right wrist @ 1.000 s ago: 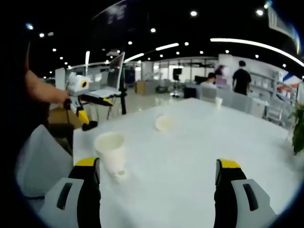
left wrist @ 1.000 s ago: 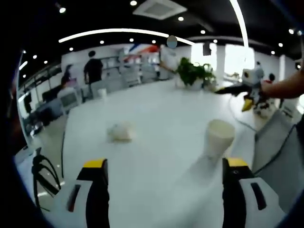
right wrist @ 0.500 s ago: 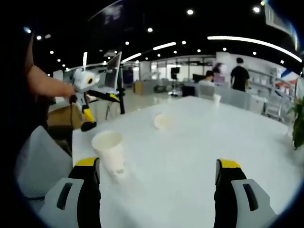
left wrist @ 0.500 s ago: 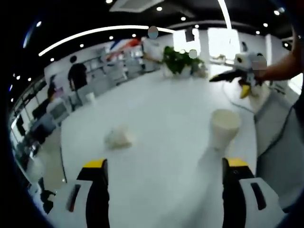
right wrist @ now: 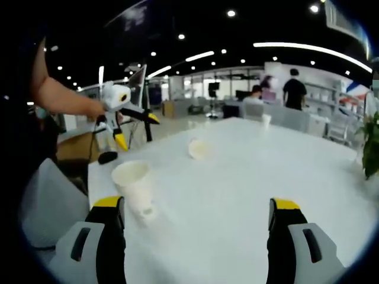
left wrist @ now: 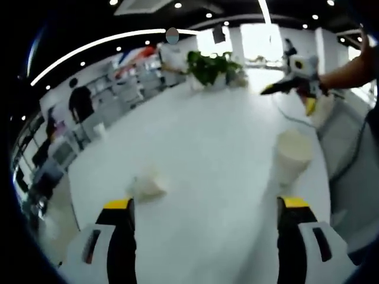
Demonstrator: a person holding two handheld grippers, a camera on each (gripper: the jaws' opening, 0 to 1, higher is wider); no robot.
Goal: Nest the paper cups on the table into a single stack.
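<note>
Near the table (left wrist: 225,124) edge on the person's side, an upright paper cup (left wrist: 294,157) stands mouth up, just ahead of the left gripper (left wrist: 205,207) and off its right jaw. In the right gripper view the same upright paper cup (right wrist: 133,185) sits close to the near corner of the tabletop, just beyond the right gripper (right wrist: 198,207) and beside its left jaw. A second cup, the tipped paper cup (left wrist: 146,186), lies on its side further in across the white top, ahead of the left gripper's left jaw; in the right gripper view the tipped paper cup (right wrist: 198,149) rests towards the middle of the tabletop, its mouth facing the camera. The two cups are well apart, with bare white surface between them.

Both grippers have their jaws spread wide and hold nothing. They hover above the table (right wrist: 278,165), short of the cups.

Wide open room stretches across the tabletop beyond the cups. A small white cup (left wrist: 98,129) stands near the far edge, and a potted plant (left wrist: 208,66) sits at another far edge; its leaves (right wrist: 371,148) come in at the side of the right gripper view. A grey chair back (right wrist: 50,204) stands against the near edge beside the upright cup. People (right wrist: 293,92) stand by desks in the office behind.
</note>
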